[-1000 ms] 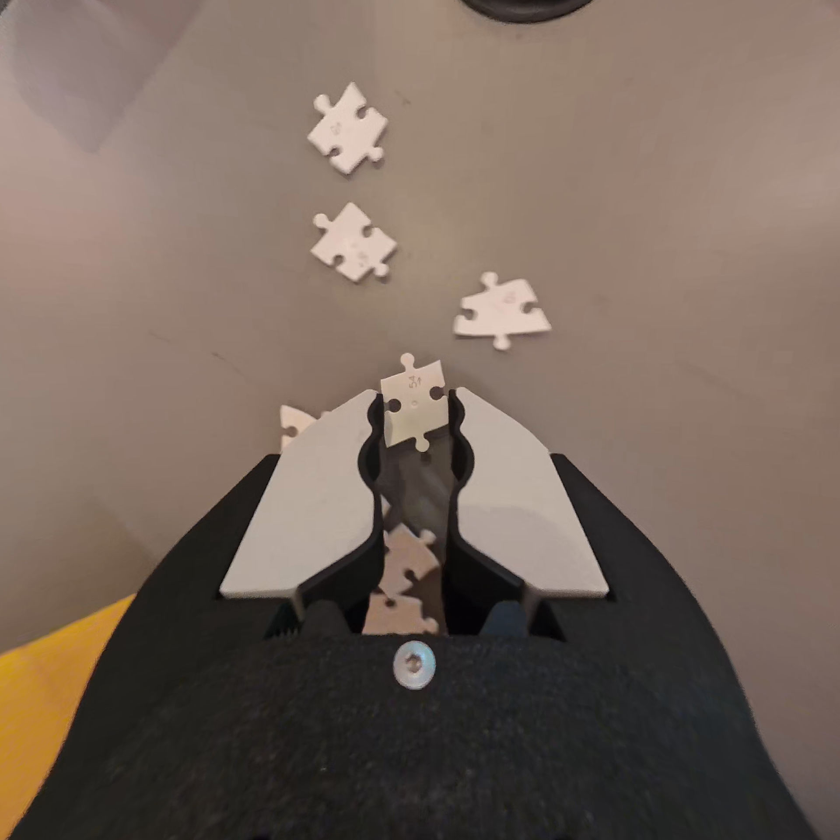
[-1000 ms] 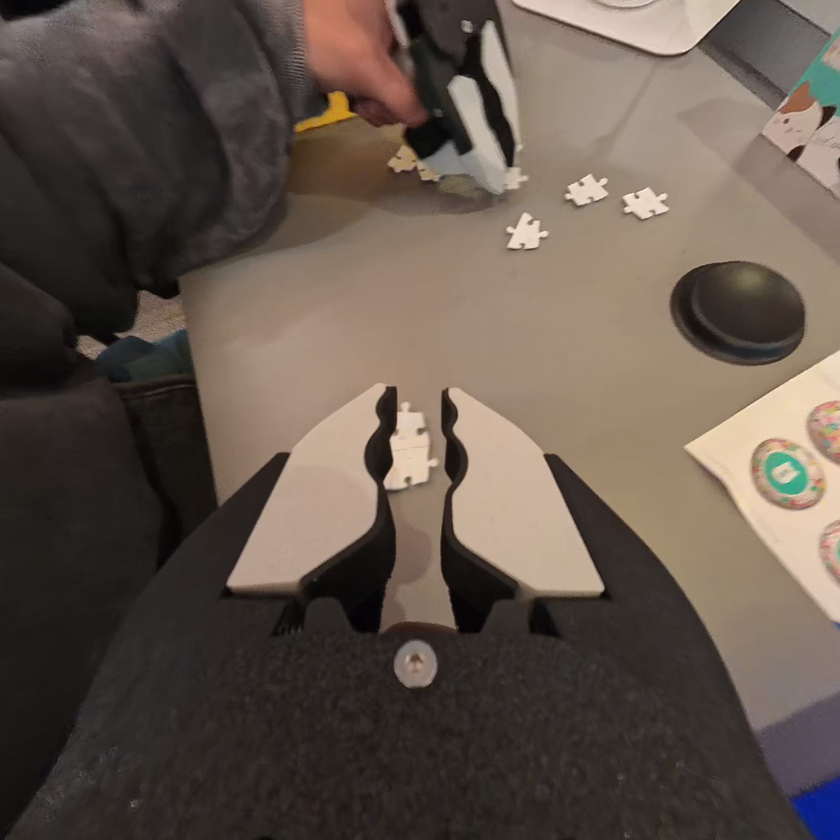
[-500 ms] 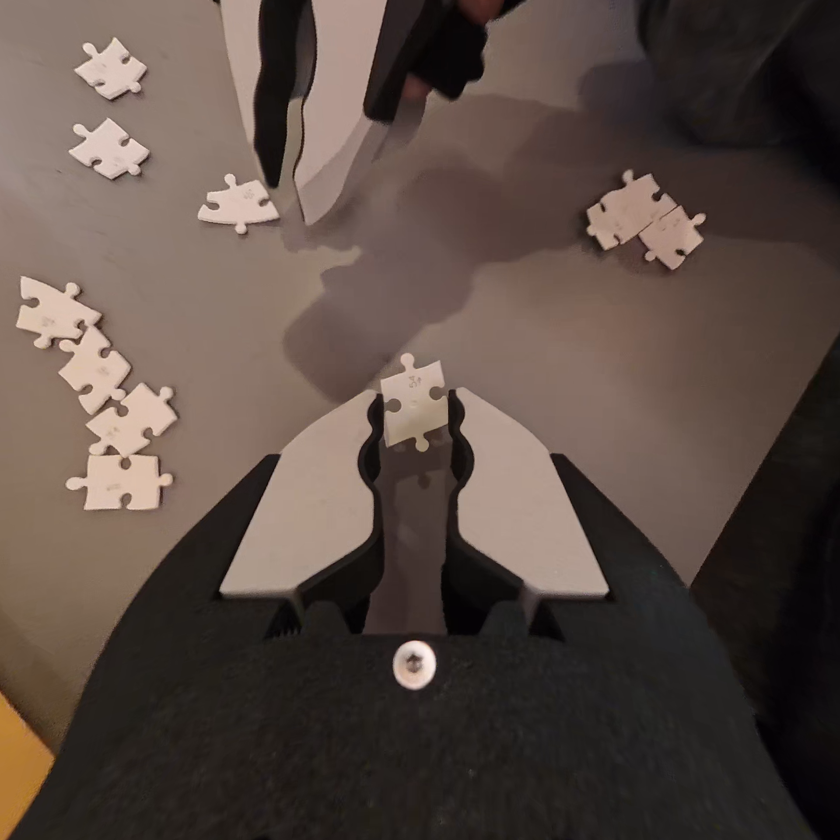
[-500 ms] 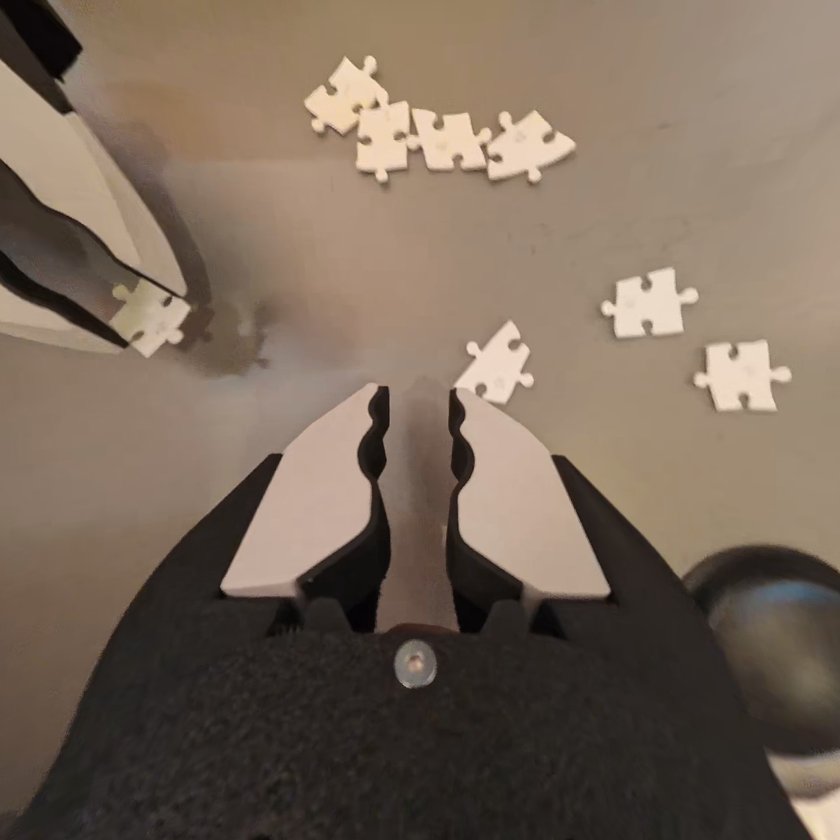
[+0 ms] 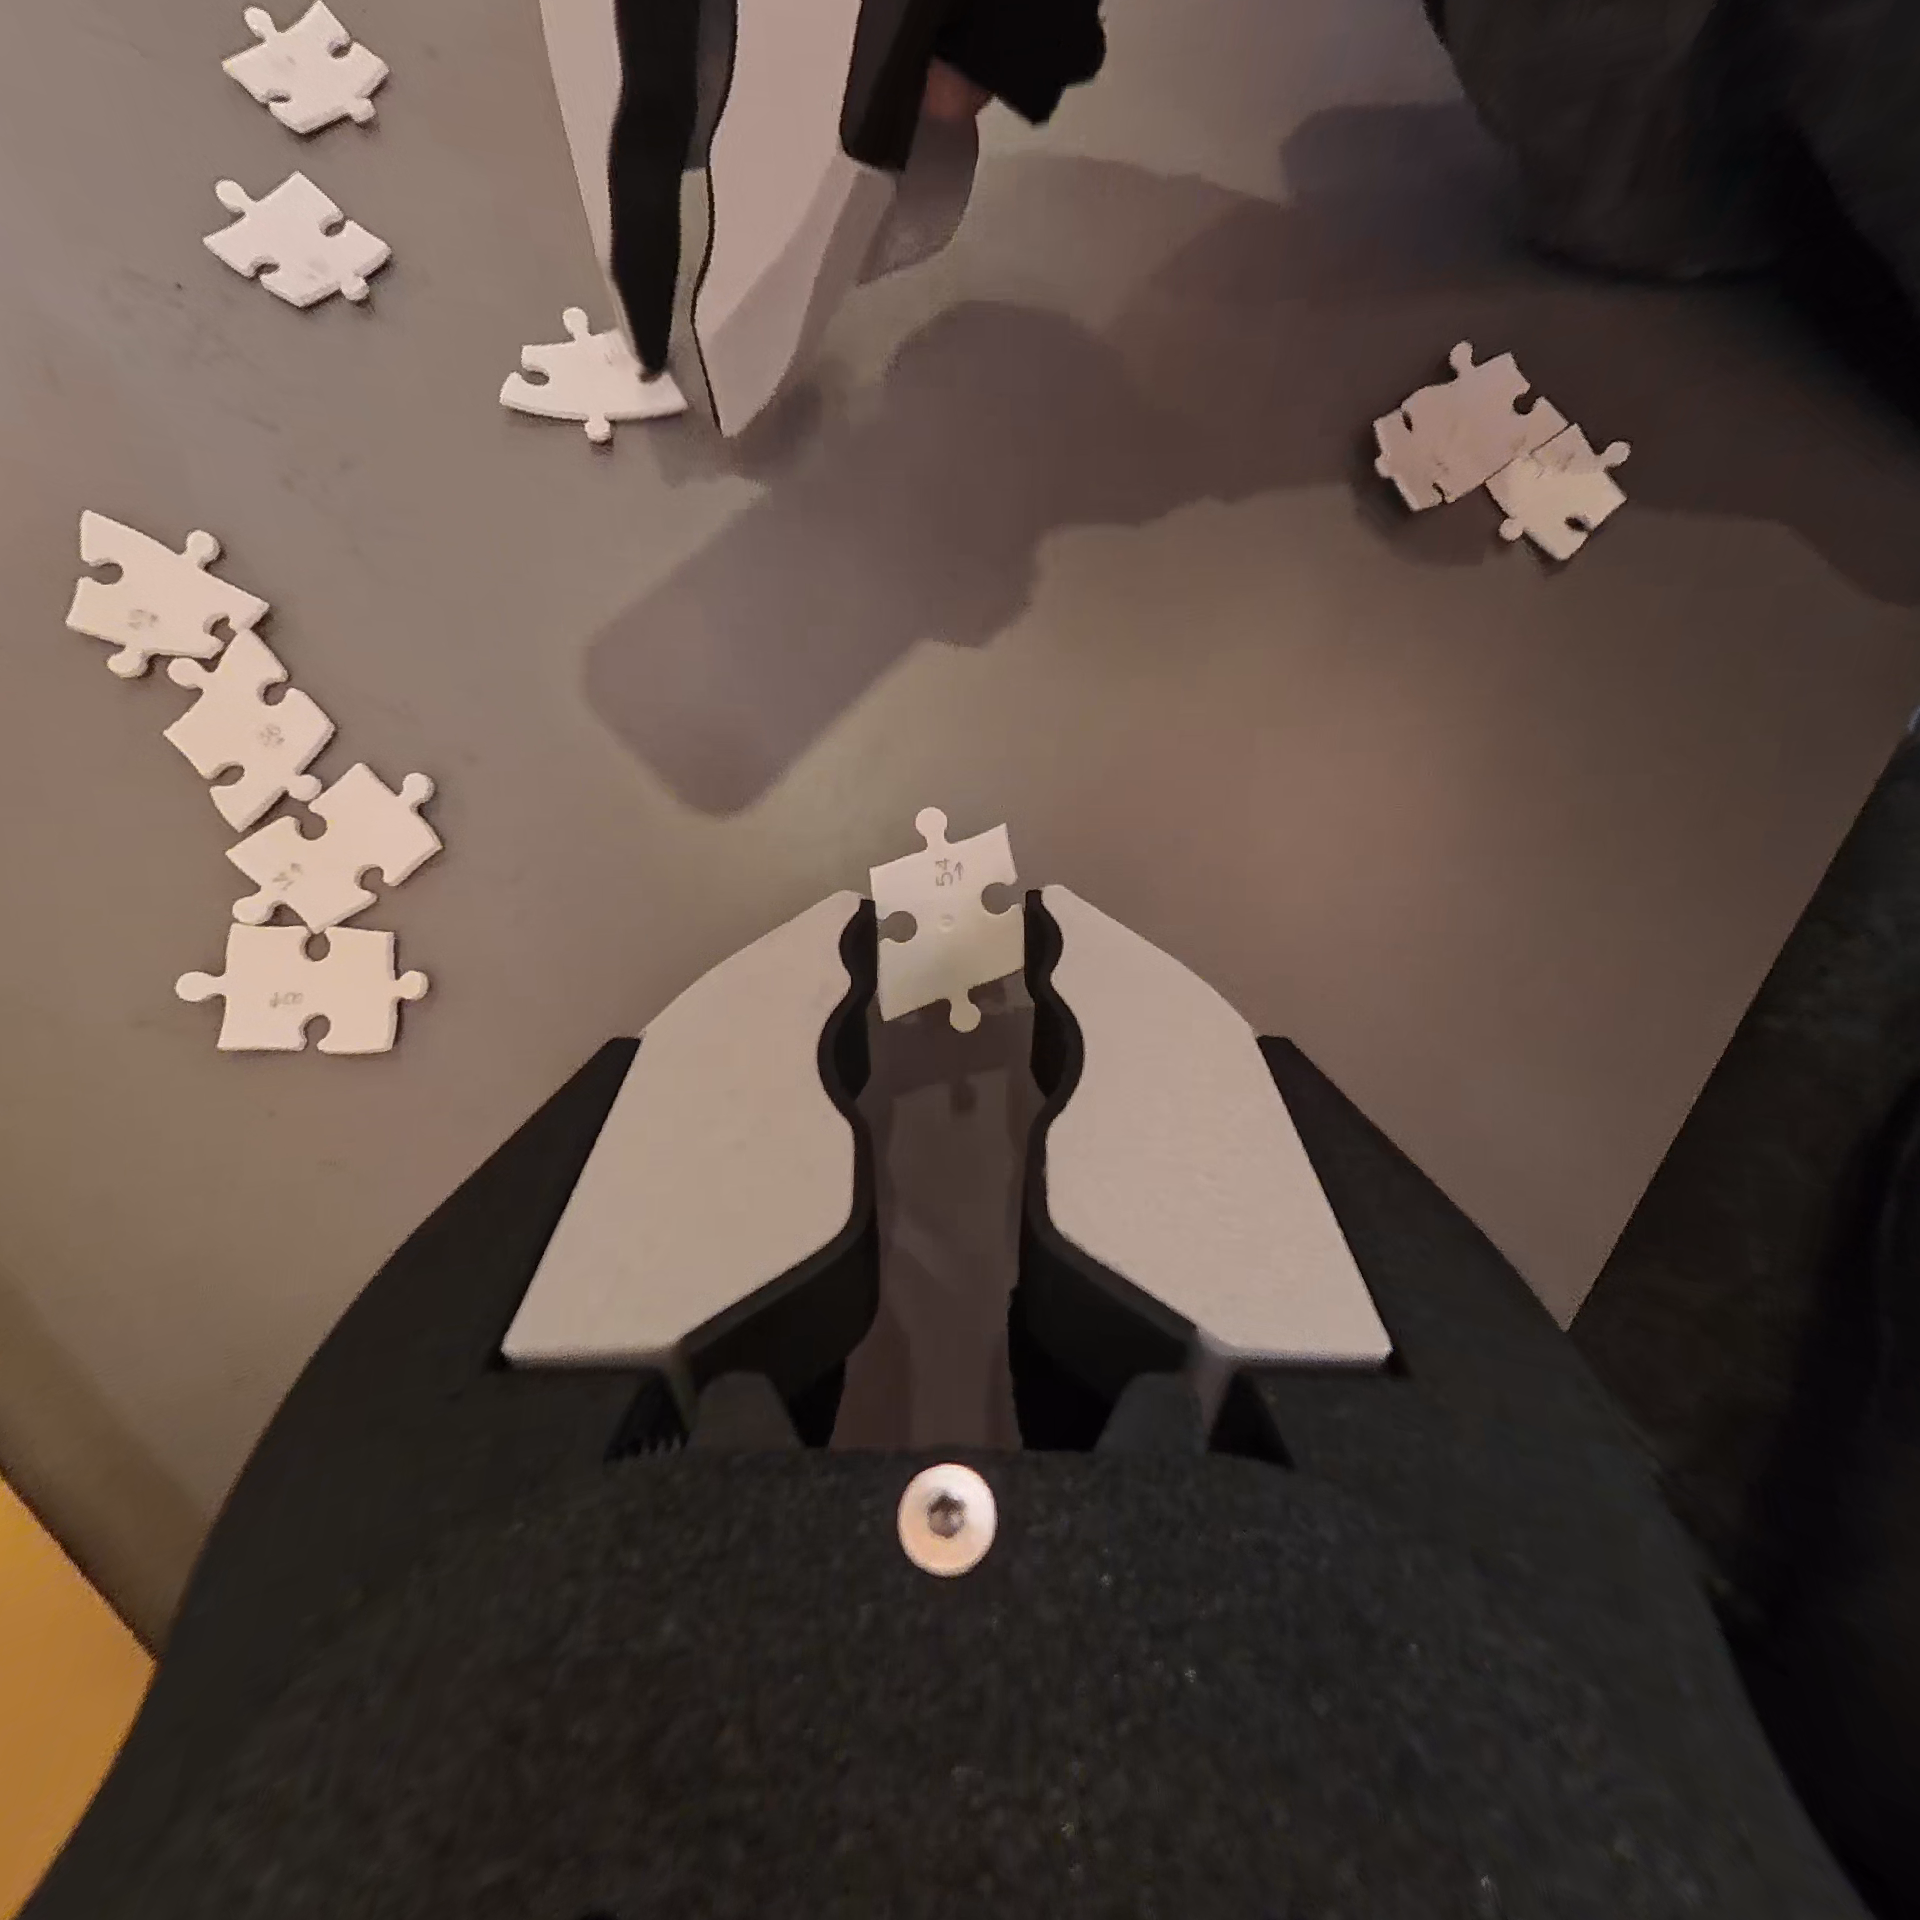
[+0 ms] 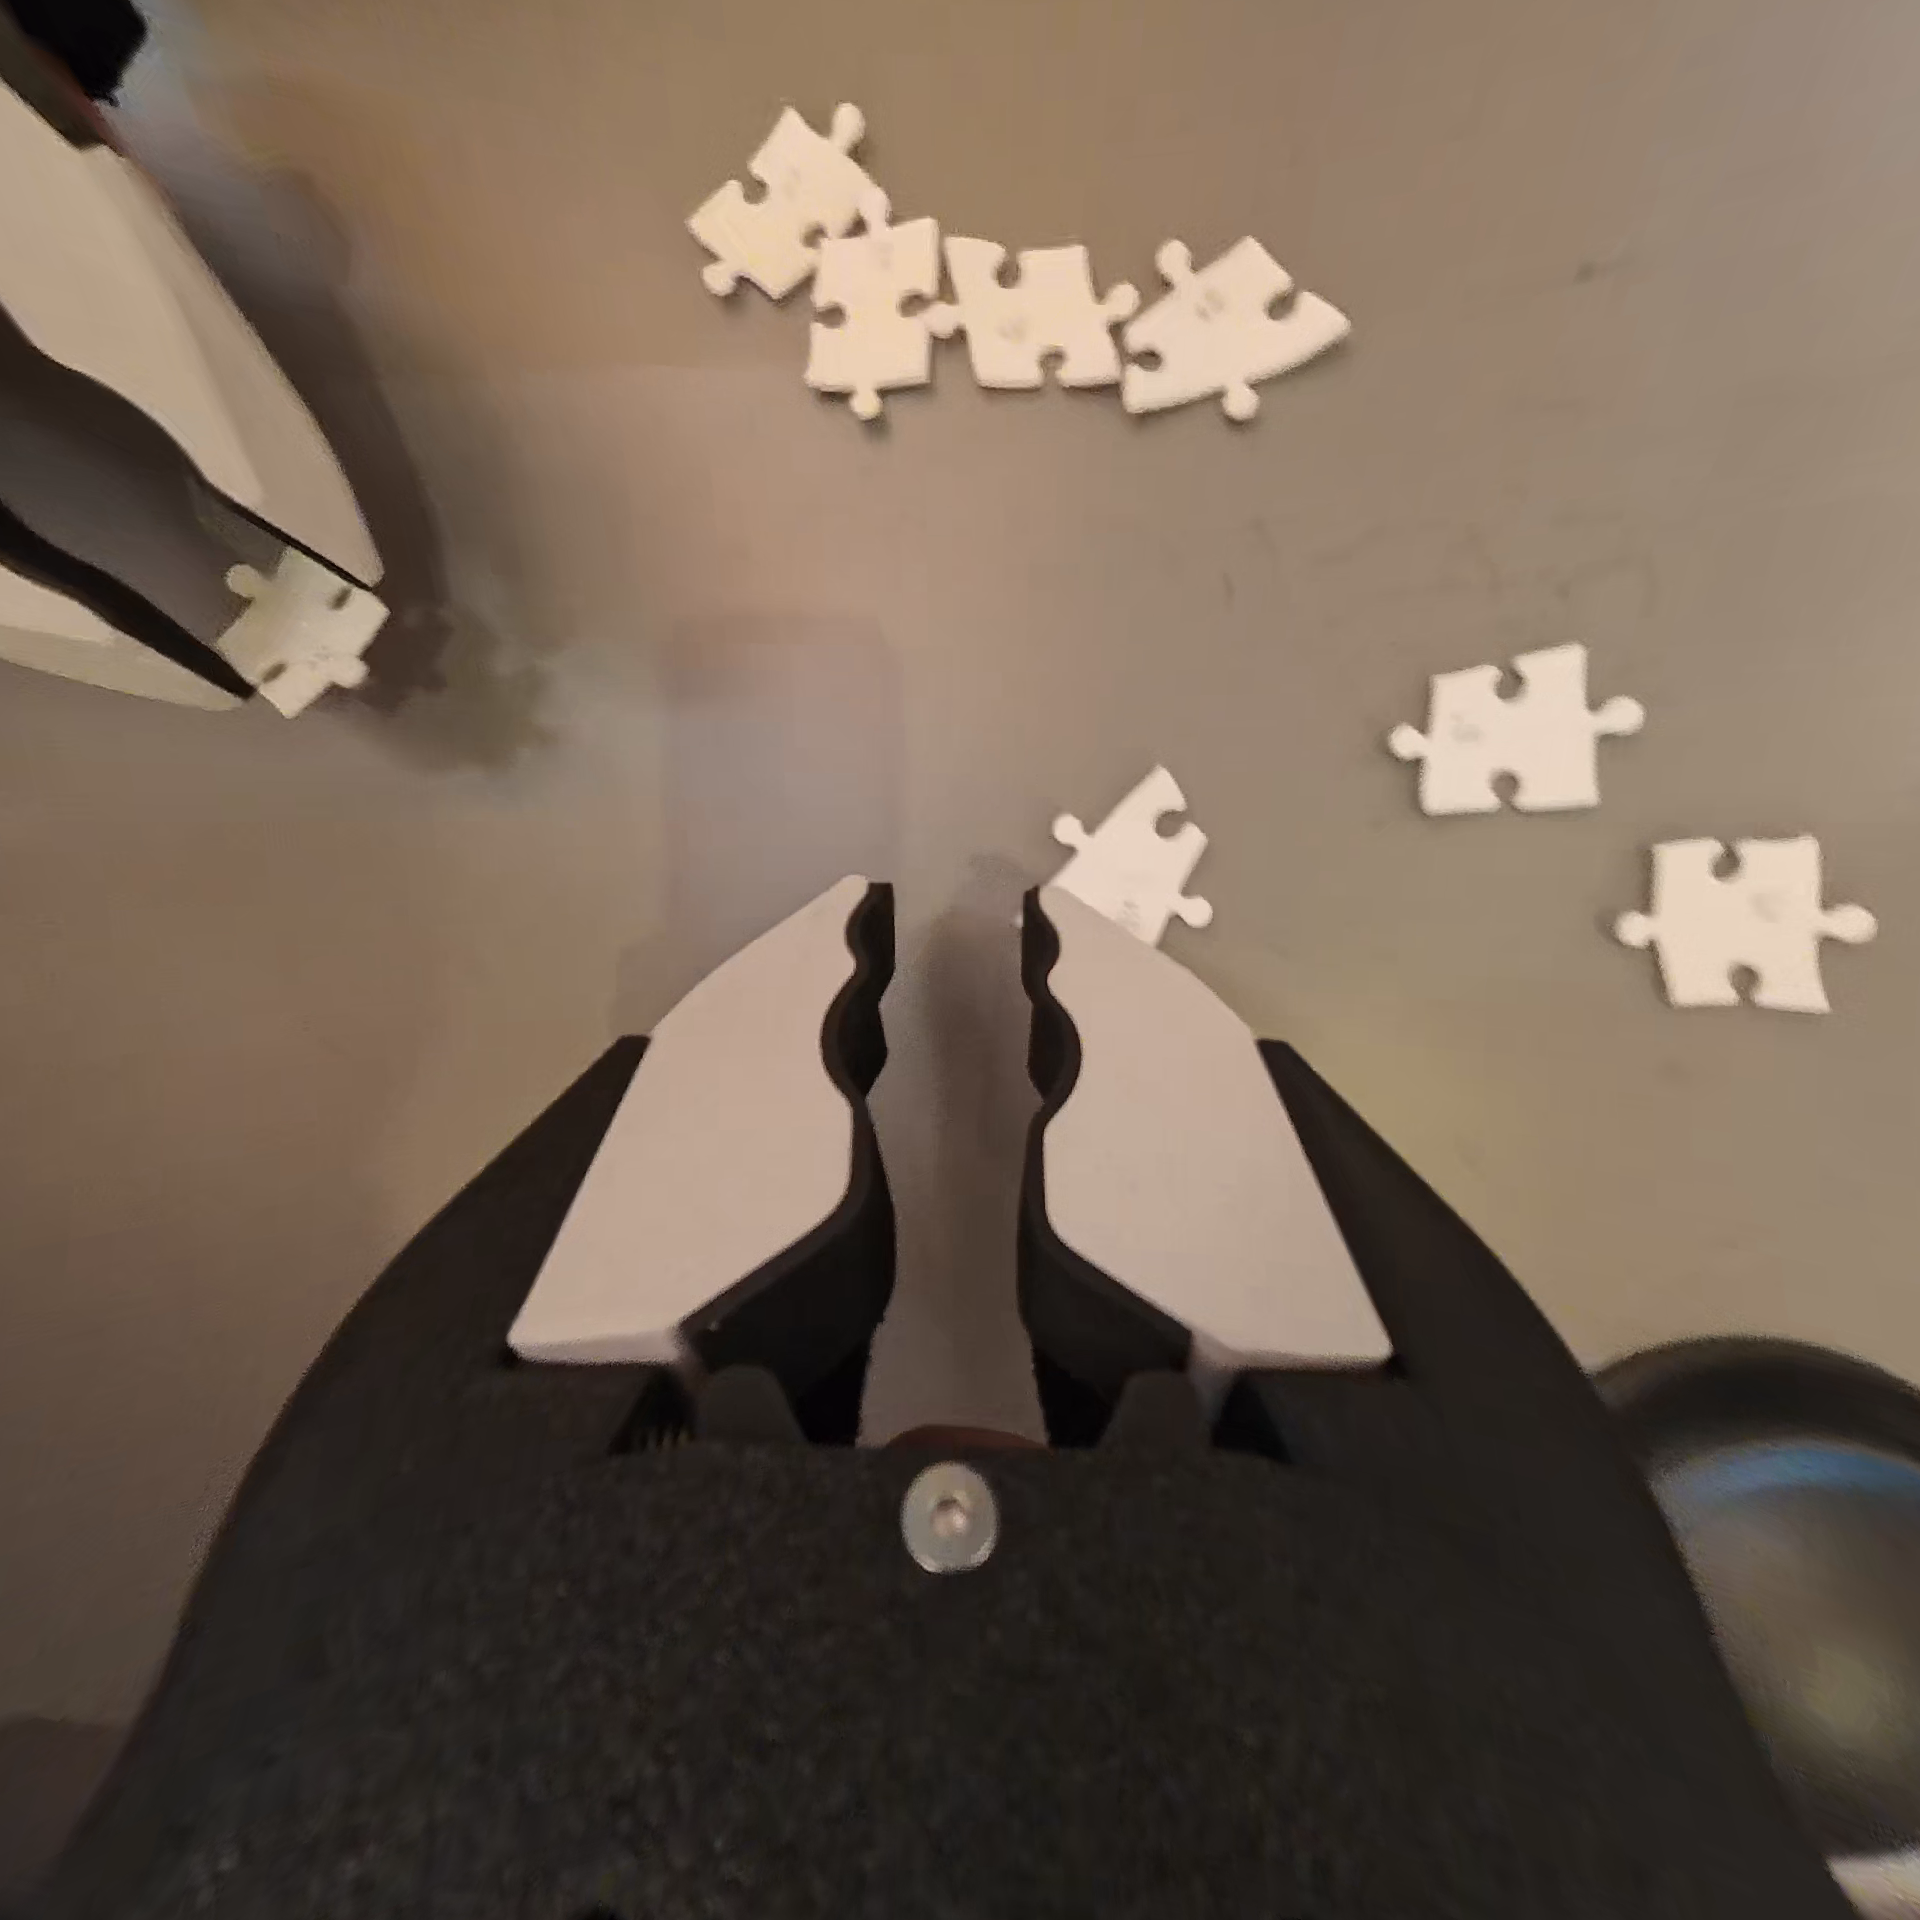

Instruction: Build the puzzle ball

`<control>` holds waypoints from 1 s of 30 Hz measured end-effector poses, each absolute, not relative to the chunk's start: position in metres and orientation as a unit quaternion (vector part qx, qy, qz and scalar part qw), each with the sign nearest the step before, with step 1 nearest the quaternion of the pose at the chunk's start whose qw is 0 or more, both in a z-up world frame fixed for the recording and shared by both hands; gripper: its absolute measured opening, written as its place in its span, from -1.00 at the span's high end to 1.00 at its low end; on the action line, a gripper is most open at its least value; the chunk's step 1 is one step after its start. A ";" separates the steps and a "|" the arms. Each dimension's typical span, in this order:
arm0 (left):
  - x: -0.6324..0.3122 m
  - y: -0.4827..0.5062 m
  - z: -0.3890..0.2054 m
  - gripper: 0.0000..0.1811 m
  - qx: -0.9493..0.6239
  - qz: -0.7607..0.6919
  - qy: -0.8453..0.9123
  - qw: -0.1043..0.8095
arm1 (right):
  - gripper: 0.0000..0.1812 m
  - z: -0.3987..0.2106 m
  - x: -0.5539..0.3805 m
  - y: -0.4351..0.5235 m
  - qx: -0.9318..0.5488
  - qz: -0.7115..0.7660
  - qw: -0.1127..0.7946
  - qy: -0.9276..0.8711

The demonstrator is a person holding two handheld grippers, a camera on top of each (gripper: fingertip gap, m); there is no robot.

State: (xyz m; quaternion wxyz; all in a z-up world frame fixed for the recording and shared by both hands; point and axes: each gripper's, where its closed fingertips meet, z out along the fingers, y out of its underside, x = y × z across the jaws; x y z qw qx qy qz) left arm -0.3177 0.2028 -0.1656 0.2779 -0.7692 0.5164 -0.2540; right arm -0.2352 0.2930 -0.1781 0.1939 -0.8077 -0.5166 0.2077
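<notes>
My left gripper is shut on a white puzzle piece and holds it by its edges above the grey table. It also shows in the right wrist view at the upper left with that piece. My right gripper is open and empty, low over the table. A loose wedge-shaped piece lies just beside its right fingertip. In the left wrist view the right gripper stands tip-down at that piece. A joined pair of pieces lies at the right.
A curved row of several pieces lies at the left, also seen in the right wrist view. Two more loose pieces lie beyond. A black round knob and a yellow thing sit at the edges. The tips of one gripper are about 12 cm away from the tips of the other.
My left gripper has swung right with its piece still held. My right gripper has left the joined pair, crossed to the loose wedge piece and come down beside it.
</notes>
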 end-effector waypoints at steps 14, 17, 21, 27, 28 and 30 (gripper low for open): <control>-0.315 0.189 -0.178 0.71 -0.751 -0.247 0.558 0.251 | 0.74 -0.182 -0.214 0.299 -0.813 0.170 0.187 -0.524; -0.315 0.189 -0.179 0.71 -0.752 -0.242 0.560 0.251 | 0.69 -0.188 -0.218 0.302 -0.809 0.160 0.195 -0.532; -0.317 0.191 -0.180 0.71 -0.754 -0.236 0.558 0.252 | 0.71 -0.194 -0.221 0.301 -0.803 0.162 0.194 -0.539; -0.321 0.195 -0.180 0.71 -0.758 -0.235 0.553 0.254 | 0.73 -0.181 -0.226 0.304 -0.789 0.154 0.208 -0.557; -0.322 0.195 -0.180 0.71 -0.759 -0.233 0.553 0.254 | 0.74 -0.179 -0.227 0.305 -0.787 0.151 0.207 -0.561; -0.323 0.197 -0.182 0.71 -0.759 -0.223 0.555 0.257 | 0.75 -0.182 -0.225 0.307 -0.789 0.137 0.196 -0.565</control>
